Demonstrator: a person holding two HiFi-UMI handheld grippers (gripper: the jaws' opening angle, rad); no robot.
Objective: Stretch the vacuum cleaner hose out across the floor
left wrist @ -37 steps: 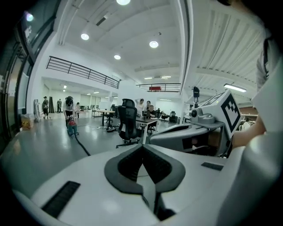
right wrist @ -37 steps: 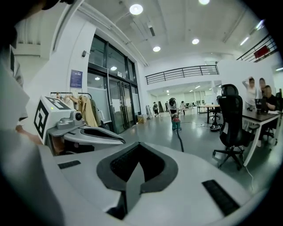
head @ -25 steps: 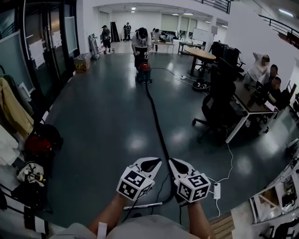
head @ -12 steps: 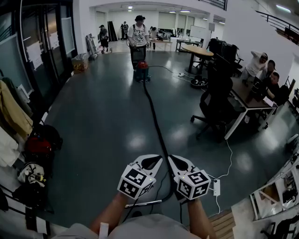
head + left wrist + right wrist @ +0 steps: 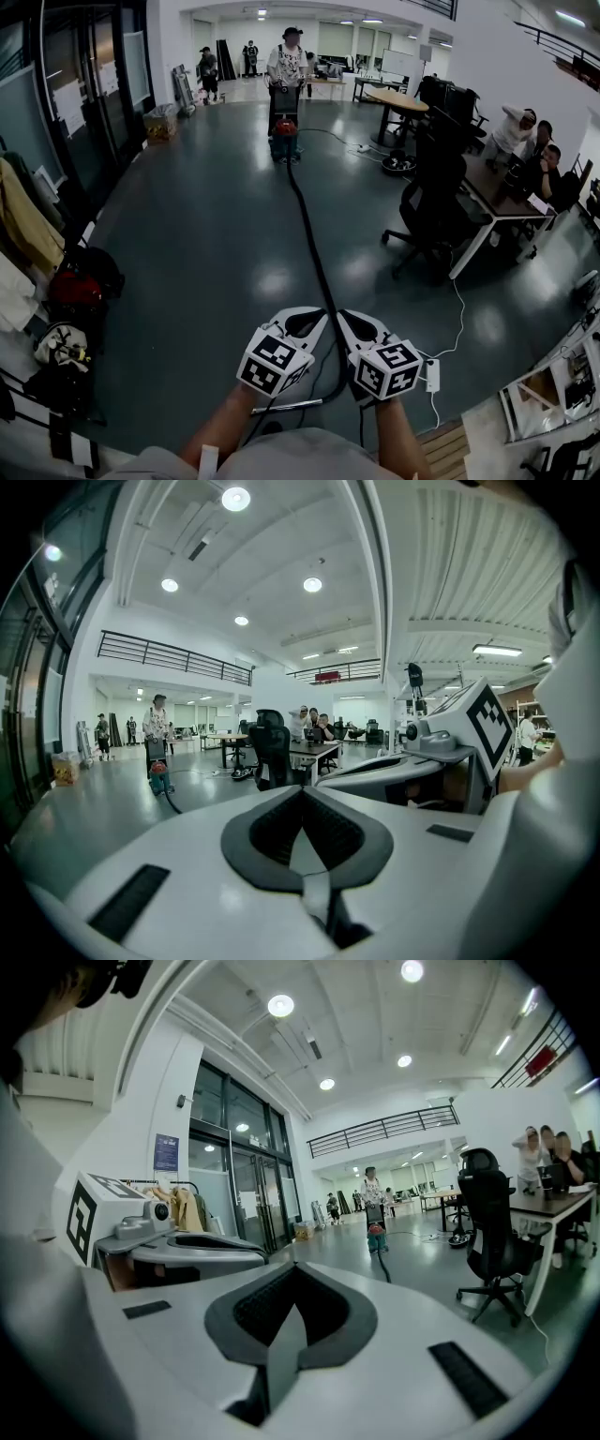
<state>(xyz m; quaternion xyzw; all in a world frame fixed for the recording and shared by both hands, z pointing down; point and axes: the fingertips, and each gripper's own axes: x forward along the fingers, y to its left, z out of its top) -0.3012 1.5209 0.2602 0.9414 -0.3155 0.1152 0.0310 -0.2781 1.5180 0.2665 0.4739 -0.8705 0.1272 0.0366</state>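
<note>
Far person (image 5: 289, 66) straightening up behind red vacuum cleaner (image 5: 284, 136) (bent low over it a second ago), now standing upright, head raised. Left gripper (image 5: 310, 323) edging slightly up frame.

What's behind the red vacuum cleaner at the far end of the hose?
A person stands directly behind the vacuum cleaner. The cleaner hides their feet, so whether they touch it cannot be told.

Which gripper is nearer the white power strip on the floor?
Right. The right gripper hangs just left of the power strip; the left gripper is farther left, across the black hose.
</note>
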